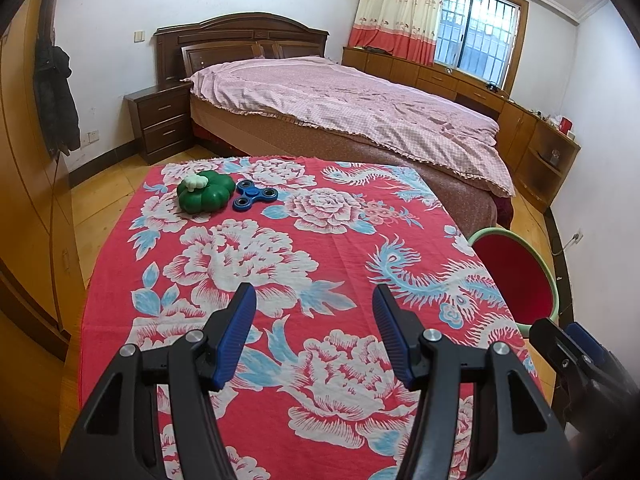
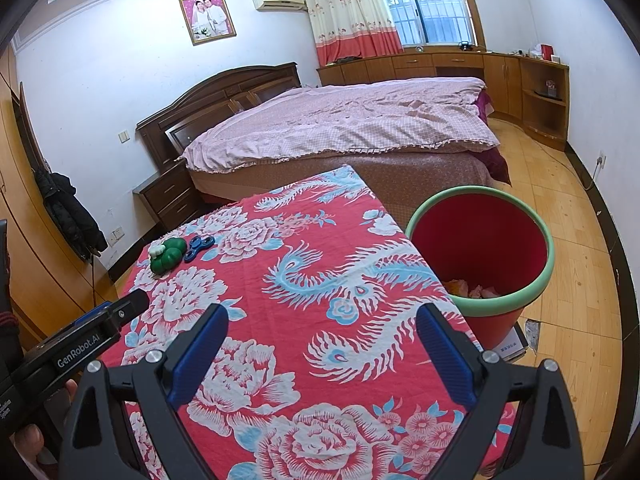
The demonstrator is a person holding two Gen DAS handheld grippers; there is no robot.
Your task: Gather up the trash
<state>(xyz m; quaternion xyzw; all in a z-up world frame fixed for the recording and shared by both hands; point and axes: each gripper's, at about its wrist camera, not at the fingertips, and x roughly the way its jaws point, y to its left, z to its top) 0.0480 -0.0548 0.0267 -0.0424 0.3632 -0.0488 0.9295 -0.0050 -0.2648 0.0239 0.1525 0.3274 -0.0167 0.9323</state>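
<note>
A red bin with a green rim (image 2: 482,248) stands on the floor at the table's right side, with crumpled paper scraps (image 2: 476,290) at its bottom; it also shows in the left wrist view (image 1: 516,276). My left gripper (image 1: 314,320) is open and empty above the red floral tablecloth (image 1: 280,248). My right gripper (image 2: 322,344) is open and empty over the table's near right part, close to the bin. A green toy pumpkin (image 1: 205,196) and a blue fidget spinner (image 1: 252,196) lie at the table's far left.
A bed with a pink cover (image 1: 340,108) stands just beyond the table. A dark nightstand (image 1: 162,122) is at its left. Wooden cabinets (image 2: 500,76) line the far wall and a wardrobe (image 1: 28,184) the left side. The floor (image 2: 560,216) is wood.
</note>
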